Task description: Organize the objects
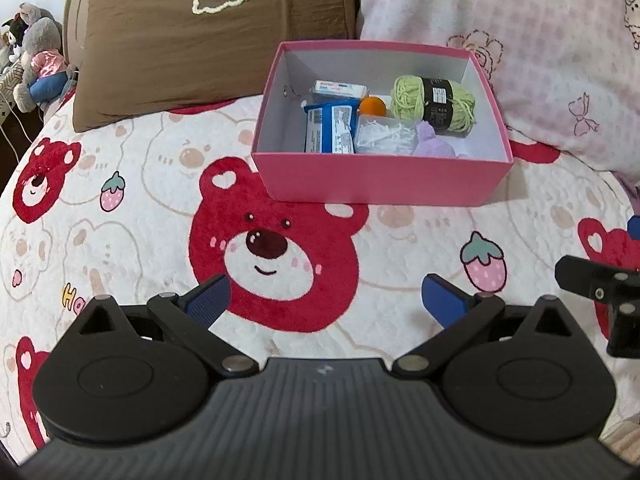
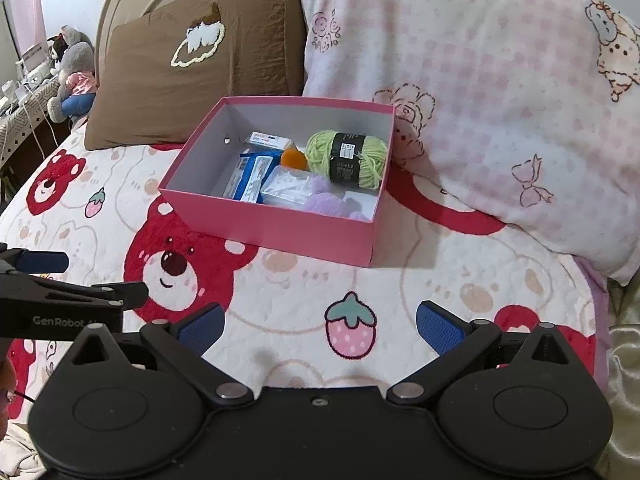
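Pink box (image 1: 384,184) sits on the bedspread (image 1: 120,240) ahead of both tongs, already holding yarn (image 1: 434,105), packets and a small orange ball (image 1: 373,106). Left gripper (image 1: 326,300) and right gripper (image 2: 320,326) are spread wide, holding nothing. Nothing loose shows nearby, so keep them clear of the box.

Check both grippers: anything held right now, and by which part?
Nothing held. Left gripper and right gripper are both open and empty above the blanket; the items sit in the pink box.
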`<state>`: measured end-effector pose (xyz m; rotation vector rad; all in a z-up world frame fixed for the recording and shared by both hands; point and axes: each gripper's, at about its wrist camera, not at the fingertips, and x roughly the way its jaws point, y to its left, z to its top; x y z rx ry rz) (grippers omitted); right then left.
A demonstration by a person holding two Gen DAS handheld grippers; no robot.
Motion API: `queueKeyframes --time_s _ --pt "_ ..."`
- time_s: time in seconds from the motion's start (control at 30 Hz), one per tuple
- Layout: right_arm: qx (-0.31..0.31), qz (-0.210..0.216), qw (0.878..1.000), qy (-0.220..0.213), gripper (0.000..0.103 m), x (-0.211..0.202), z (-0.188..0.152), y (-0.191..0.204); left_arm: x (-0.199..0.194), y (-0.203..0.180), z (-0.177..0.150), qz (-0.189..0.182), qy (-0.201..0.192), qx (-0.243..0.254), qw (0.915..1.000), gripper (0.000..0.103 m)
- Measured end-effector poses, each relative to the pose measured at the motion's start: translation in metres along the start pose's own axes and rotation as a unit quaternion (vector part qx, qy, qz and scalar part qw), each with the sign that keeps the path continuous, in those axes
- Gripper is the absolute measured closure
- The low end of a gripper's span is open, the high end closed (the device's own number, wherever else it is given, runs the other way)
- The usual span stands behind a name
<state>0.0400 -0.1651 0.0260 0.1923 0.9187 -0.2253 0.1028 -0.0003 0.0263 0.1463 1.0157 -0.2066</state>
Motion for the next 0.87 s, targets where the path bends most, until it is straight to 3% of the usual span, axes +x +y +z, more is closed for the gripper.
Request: queueKeyframes --time_s 0.87 --pt "0.003 0.000 1.000 0.000 0.000 -0.0014 0.0000 -0.0052 -0.0009 0.0005 -0.0030 0.002 0.006 -0.001 1.0000 0.000"
